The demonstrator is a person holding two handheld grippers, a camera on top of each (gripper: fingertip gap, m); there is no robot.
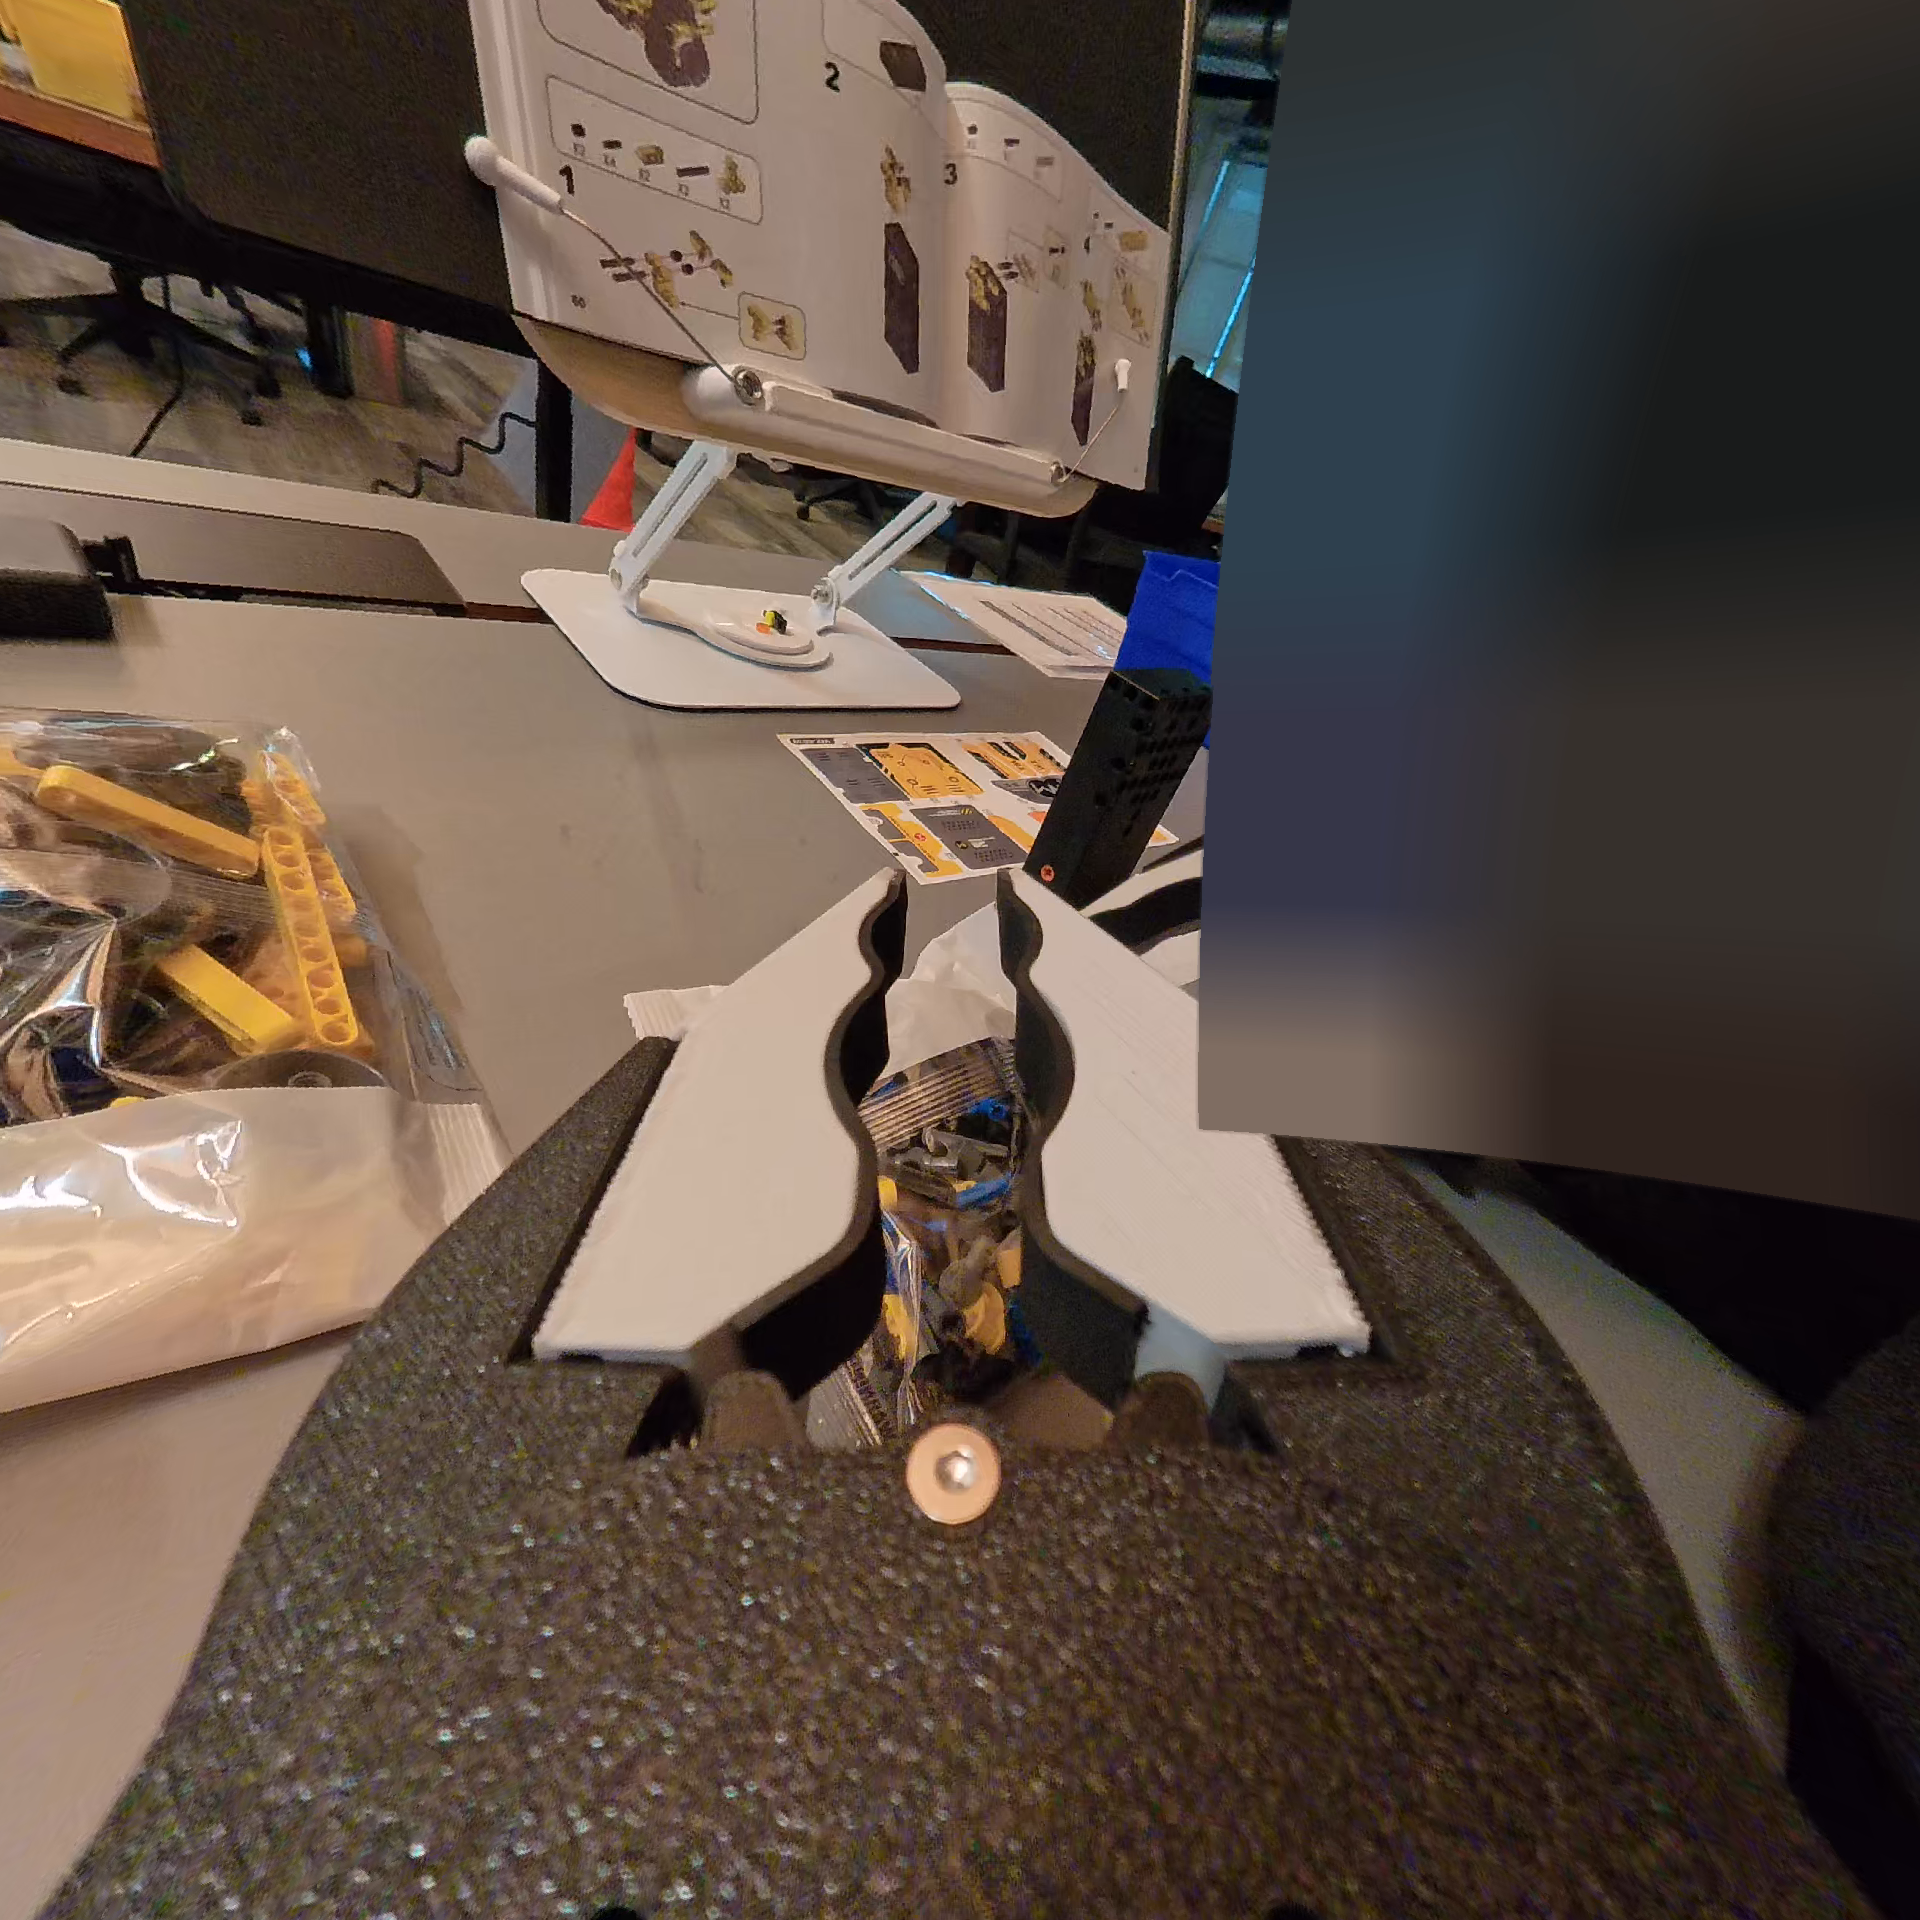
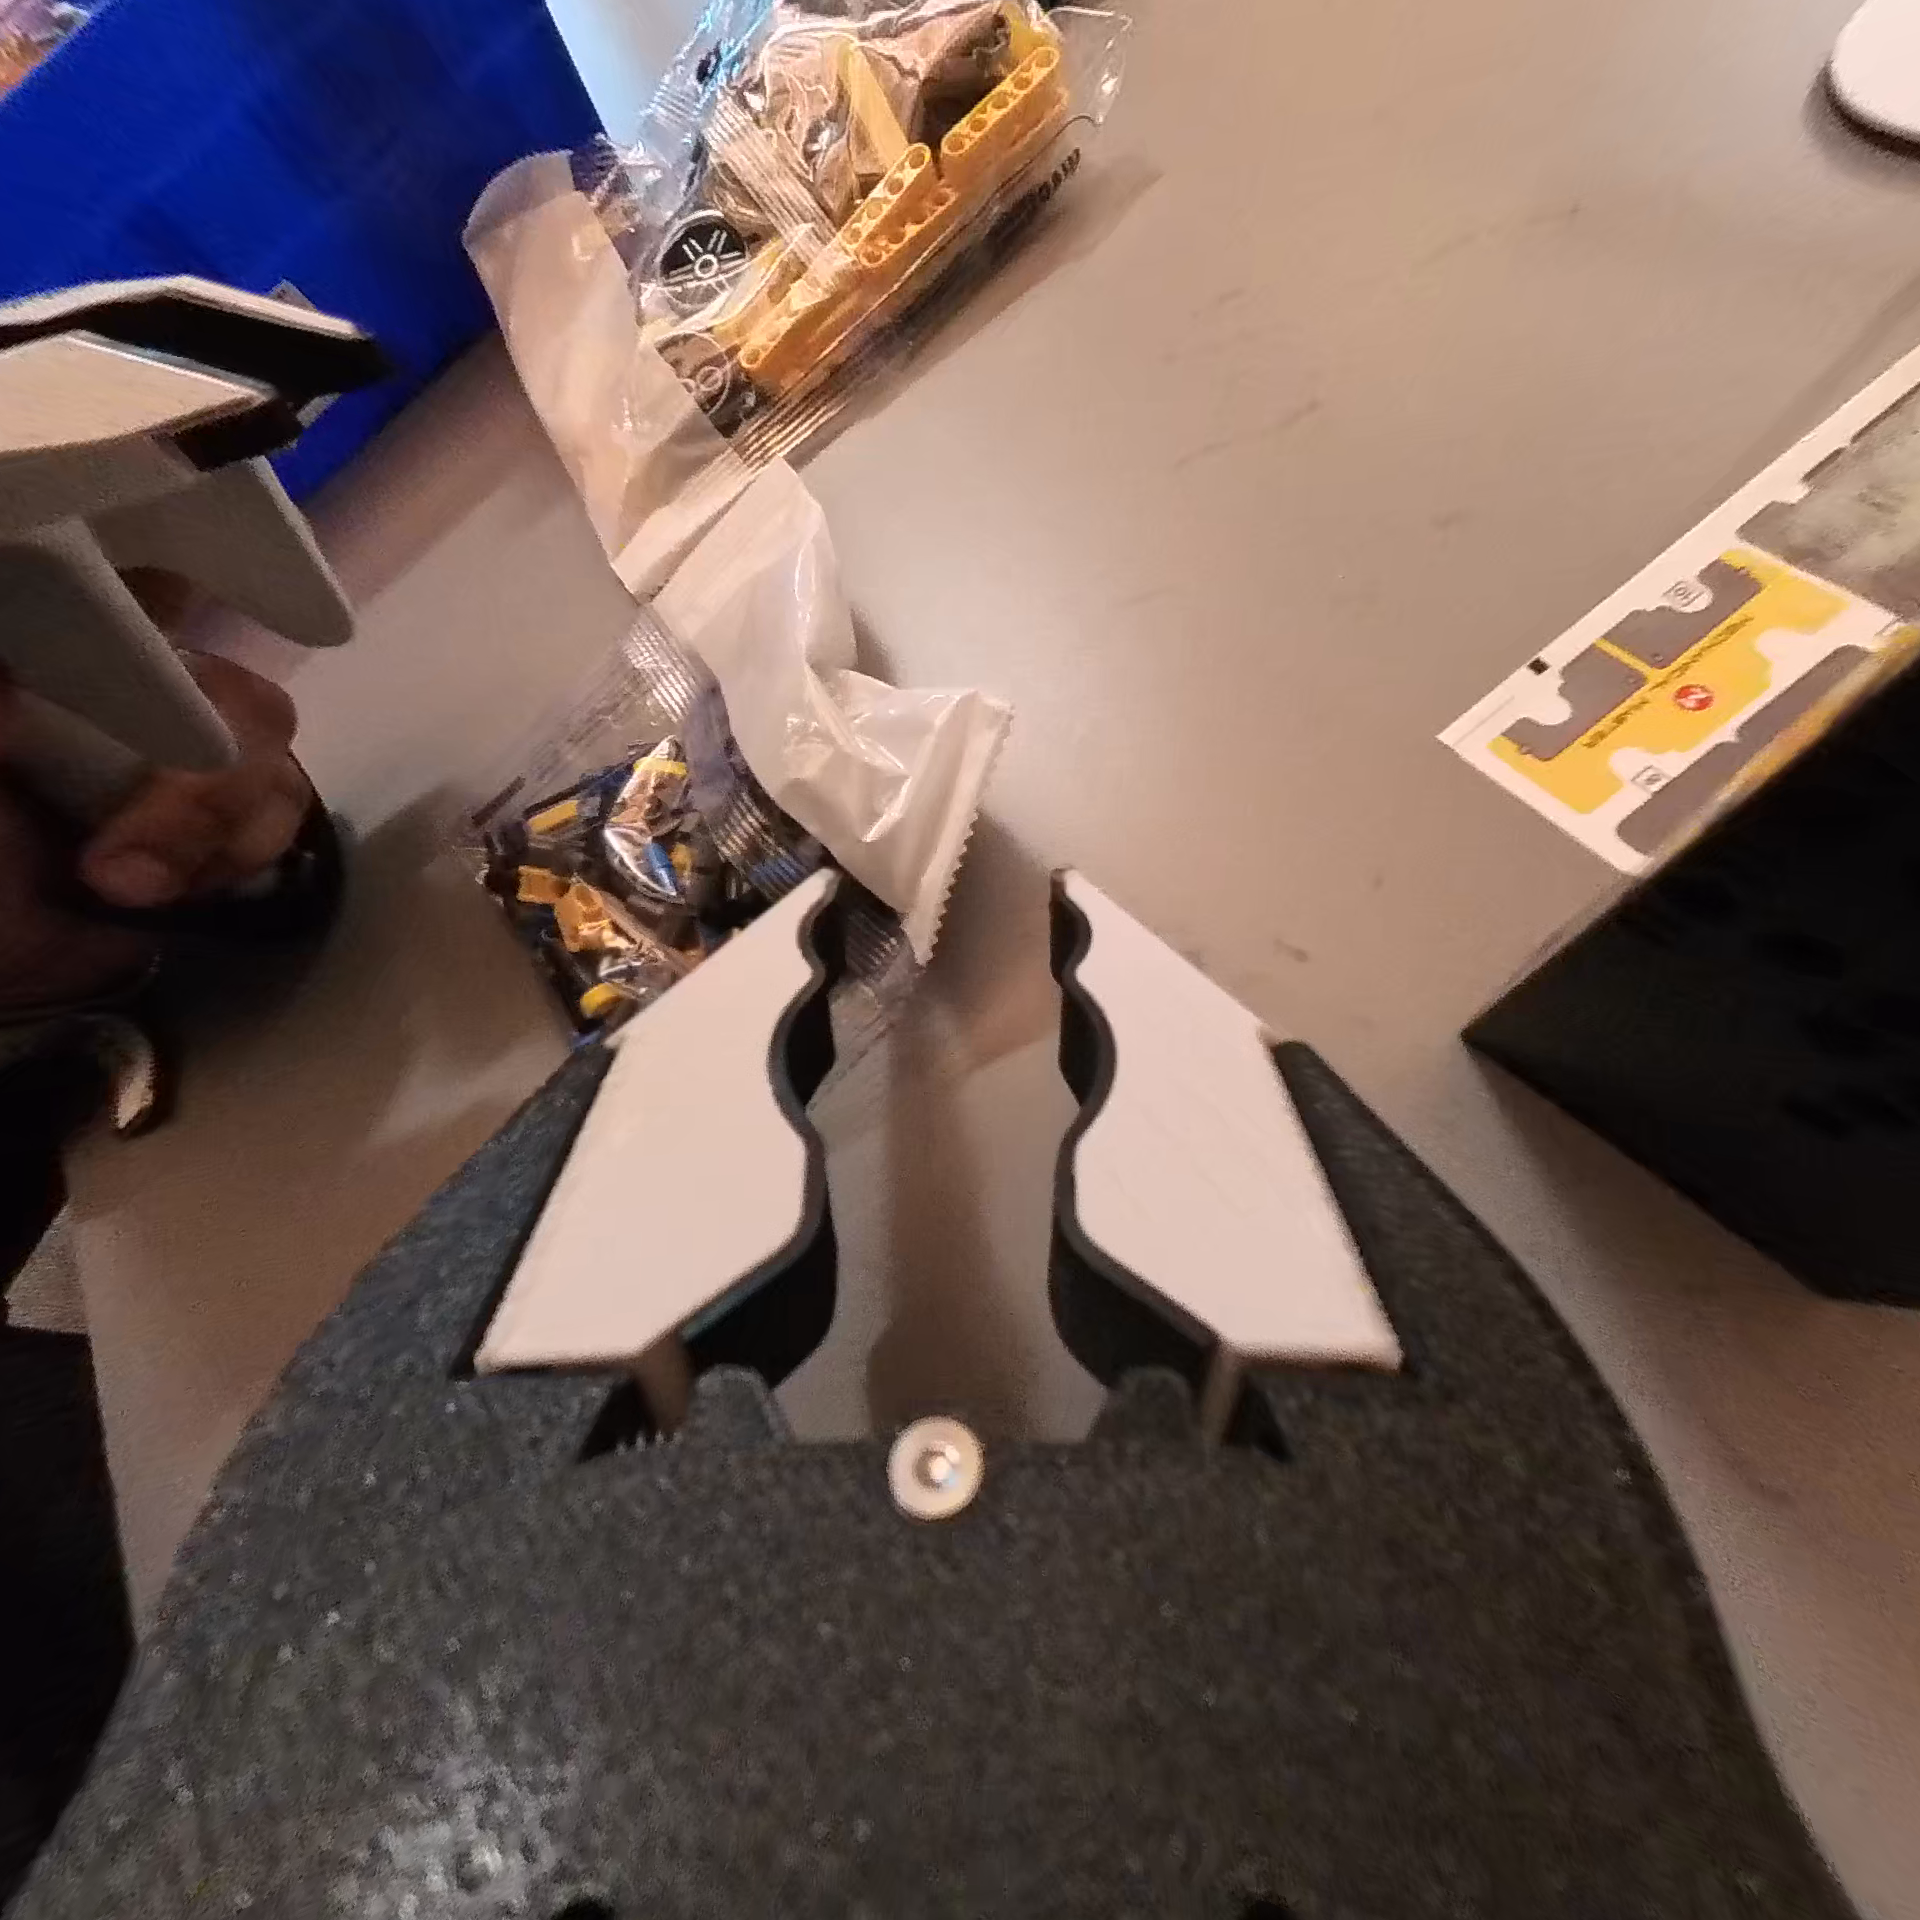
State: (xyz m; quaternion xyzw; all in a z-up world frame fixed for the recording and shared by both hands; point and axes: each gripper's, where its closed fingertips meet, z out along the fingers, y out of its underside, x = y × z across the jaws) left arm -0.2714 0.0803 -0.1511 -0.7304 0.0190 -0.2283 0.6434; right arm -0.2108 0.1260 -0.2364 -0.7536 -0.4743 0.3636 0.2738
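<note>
My left claw (image 1: 951, 883): fingers parted by a narrow gap, nothing between the tips, poised over a small bag of parts (image 1: 951, 1226) that showed through the gap. Whether the fingers touched the plastic I could not tell.

My right claw (image 2: 940, 888): fingers wide apart, empty, low over the grey table (image 2: 1299, 364). Its left fingertip (image 2: 816, 899) sat at the edge of the same small bag (image 2: 613, 883), just beside that bag's crumpled white torn end (image 2: 883, 748), likely the easiest place to pinch.

Small bag: clear, holding blue, yellow and grey bits; it lay between my two claws, so both could reach it.

Large bag (image 1: 177, 894): clear, yellow beams and a wheel inside, set to the left, apart from the small one.

Black block (image 1: 1117, 790): studded with holes, tilted, resting on a yellow and grey sticker sheet (image 1: 925, 790), which lay flat beyond my left claw.

White stand (image 1: 748, 634): at the far edge, propping an open instruction booklet (image 1: 831, 208) up to face me; wire arms pinned the pages.

Blue bin (image 2: 260, 156): behind the bags.
</note>
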